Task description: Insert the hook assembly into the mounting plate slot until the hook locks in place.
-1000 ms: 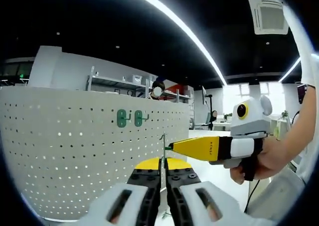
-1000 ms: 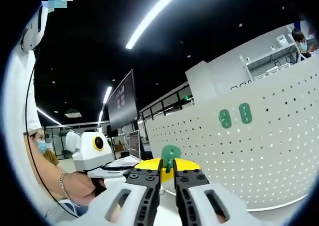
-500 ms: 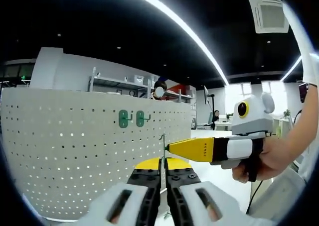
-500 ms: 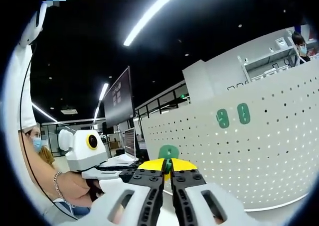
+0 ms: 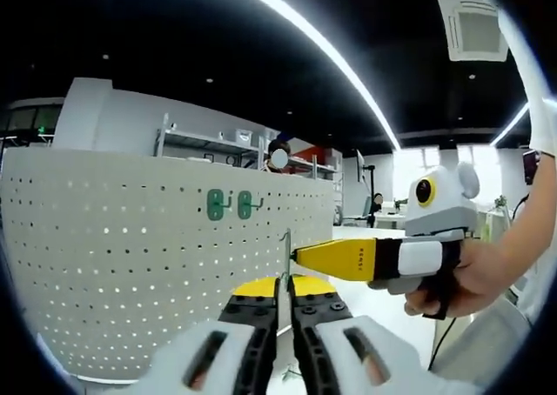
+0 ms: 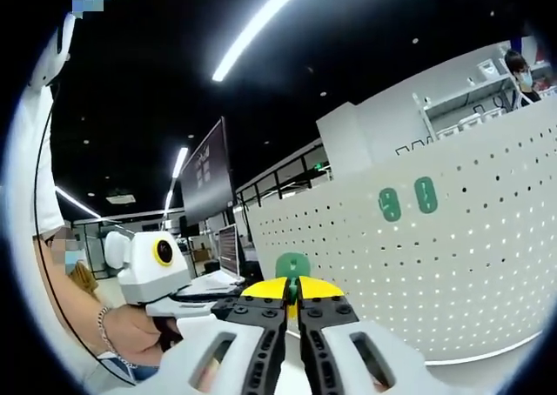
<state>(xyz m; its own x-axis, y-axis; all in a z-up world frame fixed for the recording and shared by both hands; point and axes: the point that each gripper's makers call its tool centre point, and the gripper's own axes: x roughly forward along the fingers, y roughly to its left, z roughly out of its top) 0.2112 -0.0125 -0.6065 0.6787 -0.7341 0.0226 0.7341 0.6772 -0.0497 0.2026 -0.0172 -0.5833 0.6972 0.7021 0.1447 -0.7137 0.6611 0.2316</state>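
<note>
Gripping green plate (image 6: 292, 264), both grippers, nr pegboard (image 5: 130, 273).

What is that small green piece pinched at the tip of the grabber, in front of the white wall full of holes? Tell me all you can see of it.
The small green plastic plate is a rounded, flat tab standing upright, seen face-on in the right gripper view, with a darker slot down its middle. The right gripper is shut on its lower edge. In the left gripper view it shows edge-on as a thin strip, where the left gripper also closes on it from below. It is held in the air before the white perforated panel, not touching it.
</note>
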